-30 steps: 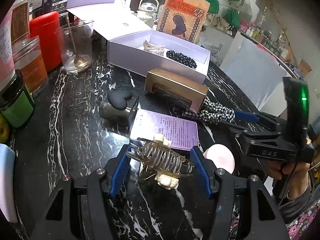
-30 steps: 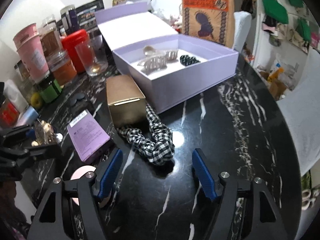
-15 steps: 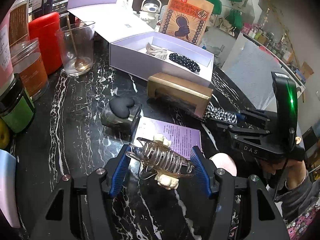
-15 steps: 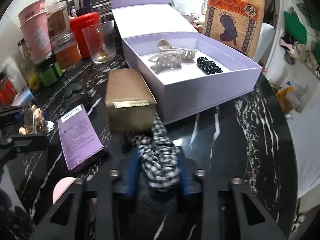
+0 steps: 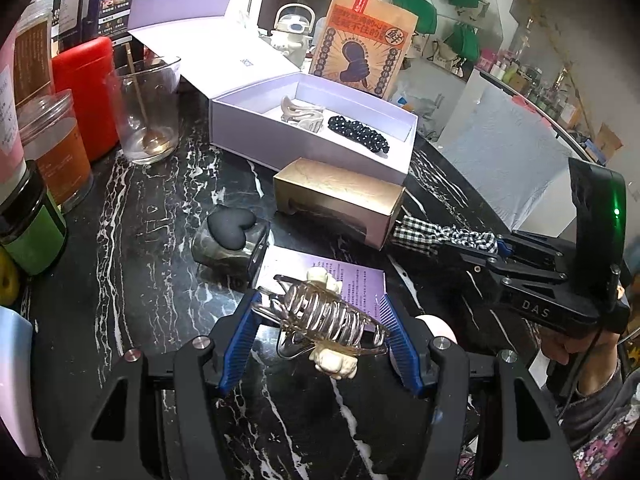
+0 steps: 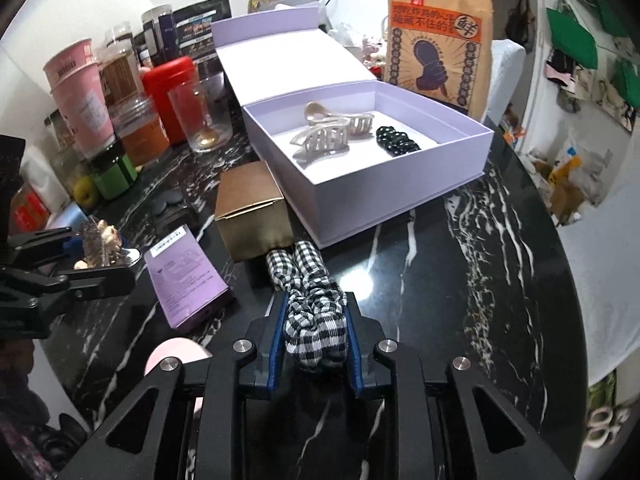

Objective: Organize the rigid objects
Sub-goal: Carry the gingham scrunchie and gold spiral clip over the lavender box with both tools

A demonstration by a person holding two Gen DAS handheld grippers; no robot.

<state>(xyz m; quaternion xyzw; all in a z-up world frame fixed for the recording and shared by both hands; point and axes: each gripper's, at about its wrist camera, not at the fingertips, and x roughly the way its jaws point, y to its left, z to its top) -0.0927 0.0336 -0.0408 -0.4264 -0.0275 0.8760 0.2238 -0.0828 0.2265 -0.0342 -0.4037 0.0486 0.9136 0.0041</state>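
right gripper [image 6: 316,332], jaws just closed on the checked scrunchie [image 6: 310,300] in front of the lilac box [image 6: 400,200]; left gripper [image 5: 322,334] clamps a wire claw clip [image 5: 326,316]. lift clear before crossing the box's wall.

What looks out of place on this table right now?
The gold box lies on its side against the open lavender box, resting on one end of the checked scrunchie that the right gripper has just closed on. Nothing looks spilled or broken.
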